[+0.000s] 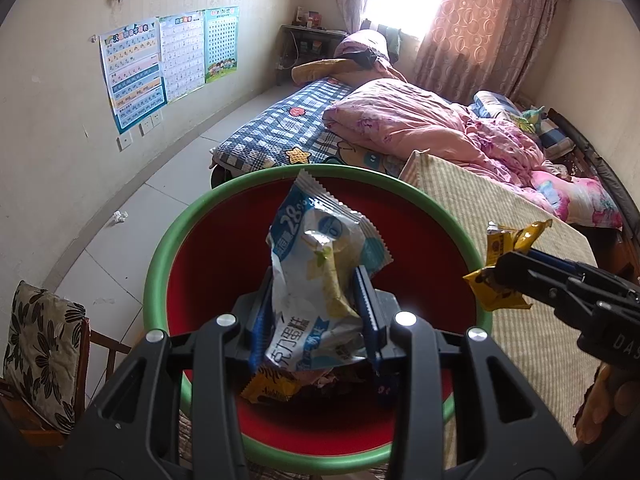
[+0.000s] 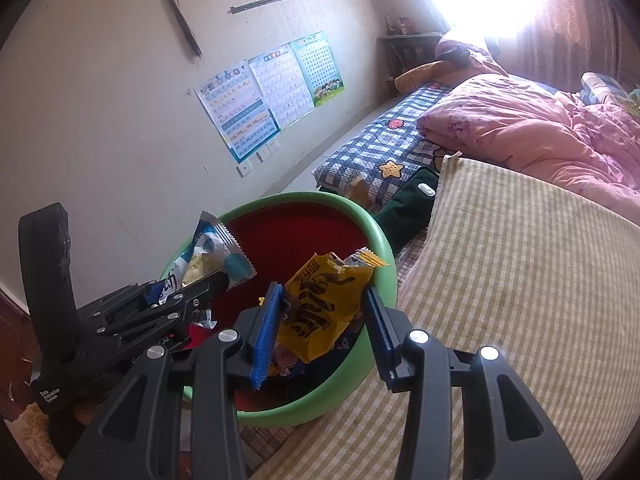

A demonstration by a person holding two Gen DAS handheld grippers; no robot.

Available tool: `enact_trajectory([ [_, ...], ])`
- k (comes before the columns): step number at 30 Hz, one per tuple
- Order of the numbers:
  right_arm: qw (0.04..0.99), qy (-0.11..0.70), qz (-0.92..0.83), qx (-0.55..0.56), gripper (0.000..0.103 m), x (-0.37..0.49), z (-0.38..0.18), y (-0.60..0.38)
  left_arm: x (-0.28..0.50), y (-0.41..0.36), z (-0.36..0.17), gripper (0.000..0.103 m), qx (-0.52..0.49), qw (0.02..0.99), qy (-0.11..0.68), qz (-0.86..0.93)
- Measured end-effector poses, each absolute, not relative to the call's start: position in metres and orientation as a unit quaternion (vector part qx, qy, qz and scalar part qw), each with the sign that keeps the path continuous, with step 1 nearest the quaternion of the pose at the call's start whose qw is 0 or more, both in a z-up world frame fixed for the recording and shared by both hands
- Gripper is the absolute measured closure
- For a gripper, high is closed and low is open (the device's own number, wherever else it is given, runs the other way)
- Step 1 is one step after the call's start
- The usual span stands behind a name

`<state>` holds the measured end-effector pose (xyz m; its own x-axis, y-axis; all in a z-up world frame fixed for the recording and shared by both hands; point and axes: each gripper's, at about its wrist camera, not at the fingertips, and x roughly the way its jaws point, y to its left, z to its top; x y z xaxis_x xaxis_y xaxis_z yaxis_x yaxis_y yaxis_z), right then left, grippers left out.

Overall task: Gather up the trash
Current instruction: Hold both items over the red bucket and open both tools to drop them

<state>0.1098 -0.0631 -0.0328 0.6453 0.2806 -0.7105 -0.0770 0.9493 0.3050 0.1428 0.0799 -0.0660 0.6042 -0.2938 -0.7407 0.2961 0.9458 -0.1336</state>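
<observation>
A bin with a green rim (image 1: 154, 264) and red inside sits right below my left gripper (image 1: 314, 276). That gripper is shut on a white and blue snack wrapper (image 1: 316, 240), held upright over the bin's mouth. To the right, my right gripper (image 1: 494, 276) is shut on a yellow wrapper (image 1: 498, 248) near the rim. In the right wrist view the yellow wrapper (image 2: 320, 312) hangs between the blue pads of my right gripper (image 2: 323, 288) above the bin (image 2: 376, 240). There the left gripper (image 2: 188, 284) holds the white wrapper (image 2: 212, 248) at the left. Several wrappers (image 1: 272, 388) lie in the bin's bottom.
A crumpled paper ball (image 1: 119, 217) lies on the grey floor by the wall. The bin stands against a bed with a striped yellow cover (image 2: 520, 260), a checked blue sheet (image 1: 280, 128) and a pink quilt (image 1: 420, 120). A wooden chair with a patterned cushion (image 1: 40, 356) is at the left.
</observation>
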Motion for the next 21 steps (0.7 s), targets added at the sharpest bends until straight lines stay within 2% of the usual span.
enact_trajectory([
  [2, 0.898, 0.409, 0.102, 0.124, 0.055, 0.111, -0.033, -0.063, 0.144, 0.081, -0.066, 0.053, -0.001, 0.897, 0.413, -0.159],
  [3, 0.899, 0.407, 0.102, 0.124, 0.048, 0.112, -0.032, -0.063, 0.144, 0.082, -0.066, 0.041, -0.003, 0.898, 0.411, -0.156],
  [4, 0.900, 0.405, 0.102, 0.126, 0.041, 0.112, -0.032, -0.063, 0.144, 0.083, -0.065, 0.034, -0.005, 0.900, 0.407, -0.152],
  [10, 0.905, 0.390, 0.108, 0.129, 0.024, 0.106, -0.027, -0.069, 0.134, 0.091, -0.055, 0.020, -0.013, 0.911, 0.393, -0.124],
  [15, 0.923, 0.350, 0.107, 0.119, 0.008, 0.085, -0.010, -0.080, 0.106, 0.091, -0.029, 0.005, 0.000, 0.943, 0.326, -0.069],
  [21, 0.951, 0.268, 0.117, 0.099, 0.007, 0.039, 0.020, -0.102, 0.059, 0.073, 0.017, 0.005, 0.036, 0.975, 0.222, -0.001],
])
